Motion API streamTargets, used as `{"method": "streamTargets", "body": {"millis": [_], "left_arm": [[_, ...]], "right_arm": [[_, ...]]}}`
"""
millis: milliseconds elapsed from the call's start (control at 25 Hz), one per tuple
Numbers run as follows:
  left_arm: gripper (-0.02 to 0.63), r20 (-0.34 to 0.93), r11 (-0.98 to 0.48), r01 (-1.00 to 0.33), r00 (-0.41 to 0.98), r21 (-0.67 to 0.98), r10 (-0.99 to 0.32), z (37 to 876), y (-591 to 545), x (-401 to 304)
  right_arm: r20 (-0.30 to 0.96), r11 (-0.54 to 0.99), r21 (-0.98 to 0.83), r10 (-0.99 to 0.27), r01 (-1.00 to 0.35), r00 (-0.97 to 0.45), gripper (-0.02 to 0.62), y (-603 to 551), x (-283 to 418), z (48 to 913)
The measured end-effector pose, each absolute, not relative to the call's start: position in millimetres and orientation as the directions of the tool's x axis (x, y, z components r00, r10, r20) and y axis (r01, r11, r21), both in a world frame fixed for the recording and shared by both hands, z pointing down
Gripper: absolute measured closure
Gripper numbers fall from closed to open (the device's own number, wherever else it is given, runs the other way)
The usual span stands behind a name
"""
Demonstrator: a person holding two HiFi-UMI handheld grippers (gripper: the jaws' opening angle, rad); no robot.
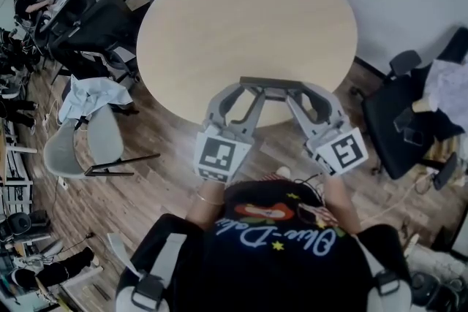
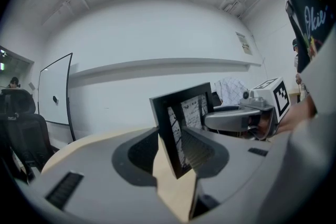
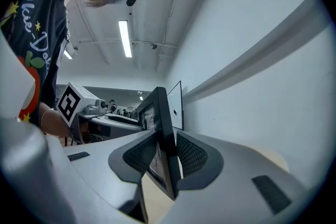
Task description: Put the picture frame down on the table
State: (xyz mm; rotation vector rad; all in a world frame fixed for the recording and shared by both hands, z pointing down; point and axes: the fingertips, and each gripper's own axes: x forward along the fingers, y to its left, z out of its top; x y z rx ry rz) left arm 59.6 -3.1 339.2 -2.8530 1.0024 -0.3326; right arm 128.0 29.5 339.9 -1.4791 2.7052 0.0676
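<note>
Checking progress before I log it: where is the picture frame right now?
Head view, centre: the picture frame is held between the left gripper and right gripper, at the near edge of the round table.

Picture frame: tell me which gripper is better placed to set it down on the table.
Neither left nor right alone: the left gripper and the right gripper each clamp one end of the picture frame, upright over the table's near edge. Lowering both together looks safest.

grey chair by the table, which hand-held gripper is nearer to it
Left. The left hand-held gripper grips the picture frame at the end on the grey chair side; the right hand-held gripper grips the far end.
</note>
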Motion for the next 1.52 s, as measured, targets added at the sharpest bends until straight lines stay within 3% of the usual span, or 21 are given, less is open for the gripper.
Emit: {"method": "streamTargets", "body": {"millis": [1520], "left_arm": [[0.5, 0.158, -0.712, -0.698, 0.696, -0.081, -0.7, 355.2, -138.5, 116.2]], "right_arm": [[0.061, 0.573, 0.028, -0.819, -0.819, -0.57, 0.499, -124.3, 190.5, 355.6]]}}
